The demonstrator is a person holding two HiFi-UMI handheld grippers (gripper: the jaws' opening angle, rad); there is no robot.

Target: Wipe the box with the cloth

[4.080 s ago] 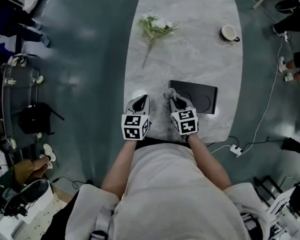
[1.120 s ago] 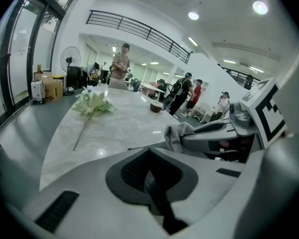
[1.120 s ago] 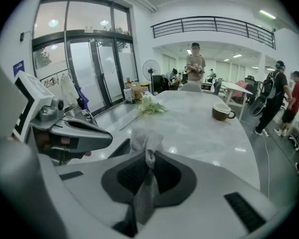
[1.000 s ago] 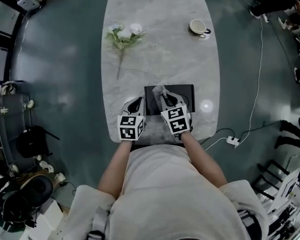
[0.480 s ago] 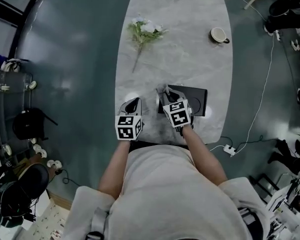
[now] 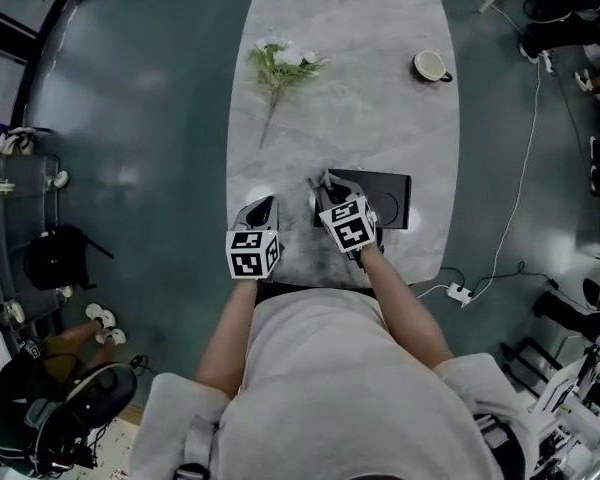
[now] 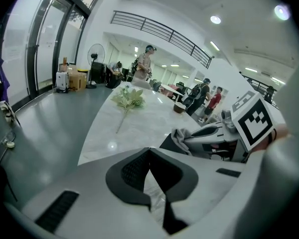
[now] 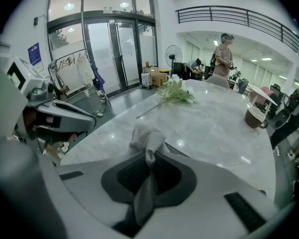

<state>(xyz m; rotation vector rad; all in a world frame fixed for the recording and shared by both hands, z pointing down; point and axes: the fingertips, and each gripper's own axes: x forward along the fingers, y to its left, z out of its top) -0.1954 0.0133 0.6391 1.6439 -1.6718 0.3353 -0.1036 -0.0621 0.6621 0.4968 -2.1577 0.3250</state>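
A flat black box (image 6: 385,196) lies on the marble table (image 6: 350,98) near its front edge. My right gripper (image 6: 323,185) is over the box's left end, shut on a grey cloth (image 8: 147,138) that bunches out past its tips (image 6: 320,179). The same cloth (image 7: 181,135) shows in the left gripper view, beside the right gripper (image 7: 214,133). My left gripper (image 6: 262,208) rests to the left of the box with its jaws closed together and nothing between them (image 7: 149,153).
A sprig of white flowers (image 6: 279,65) lies at the table's far left and a cup (image 6: 431,65) stands at the far right. A cable and power strip (image 6: 458,292) lie on the floor to the right. People stand in the background.
The right gripper with the cloth has slid from the box's middle to its left end. The left gripper has stayed beside the box.
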